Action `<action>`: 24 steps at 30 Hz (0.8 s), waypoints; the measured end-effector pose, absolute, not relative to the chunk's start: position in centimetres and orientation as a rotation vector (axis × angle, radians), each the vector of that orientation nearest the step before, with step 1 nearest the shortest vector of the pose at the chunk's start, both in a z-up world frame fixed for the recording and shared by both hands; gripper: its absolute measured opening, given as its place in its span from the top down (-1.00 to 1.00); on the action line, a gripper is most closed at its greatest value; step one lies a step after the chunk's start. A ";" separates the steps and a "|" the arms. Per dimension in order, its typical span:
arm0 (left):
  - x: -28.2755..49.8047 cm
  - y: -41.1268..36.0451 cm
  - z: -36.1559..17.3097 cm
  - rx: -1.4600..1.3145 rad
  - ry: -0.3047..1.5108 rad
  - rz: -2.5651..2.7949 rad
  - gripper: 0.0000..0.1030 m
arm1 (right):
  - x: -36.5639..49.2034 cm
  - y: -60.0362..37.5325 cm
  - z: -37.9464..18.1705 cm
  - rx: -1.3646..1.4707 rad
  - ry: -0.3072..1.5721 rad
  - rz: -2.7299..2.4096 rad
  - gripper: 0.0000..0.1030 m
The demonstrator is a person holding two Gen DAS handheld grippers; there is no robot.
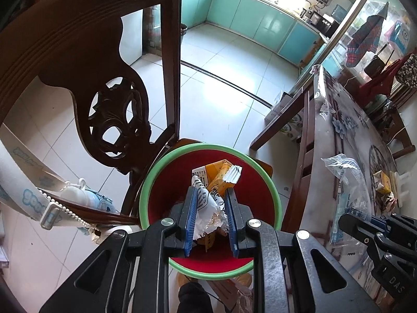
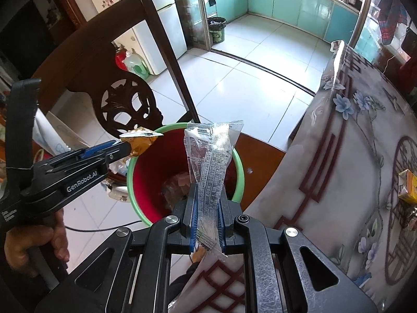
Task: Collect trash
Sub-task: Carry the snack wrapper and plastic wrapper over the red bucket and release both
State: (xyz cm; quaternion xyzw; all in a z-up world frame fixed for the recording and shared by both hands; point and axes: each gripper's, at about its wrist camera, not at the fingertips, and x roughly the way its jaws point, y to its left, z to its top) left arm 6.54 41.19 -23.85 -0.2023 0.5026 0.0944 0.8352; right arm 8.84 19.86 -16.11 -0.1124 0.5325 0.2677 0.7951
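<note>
Blue pads of the left gripper pinch a crumpled yellow-and-white wrapper directly above the bin, so the step in hand looks like the drop, and doing it well probably means letting go only while the wrapper hangs inside the green rim, then spreading the jaws wide enough that the foil does not cling to a pad. Beside it, the right gripper has its jaws pressed together on a clear plastic sachet, which stands upright over the near edge of the same bin; that one likely needs carrying a little further over the opening, since light film may flutter sideways and land on the floor. Seen closely, the wrapper is creased, with a silver serrated end and black print, while the sachet is see-through, flat and printed with small text. Red inside, the bin already holds some scraps. Just right of it, the table carries another small yellow packet. Behind stands a carved wooden chair, and beyond it the tiled kitchen floor.
</note>
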 end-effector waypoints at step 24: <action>7.7 39.6 -22.1 -0.384 1.019 0.258 -0.12 | 8.5 16.8 -14.1 -0.172 1.069 0.600 0.13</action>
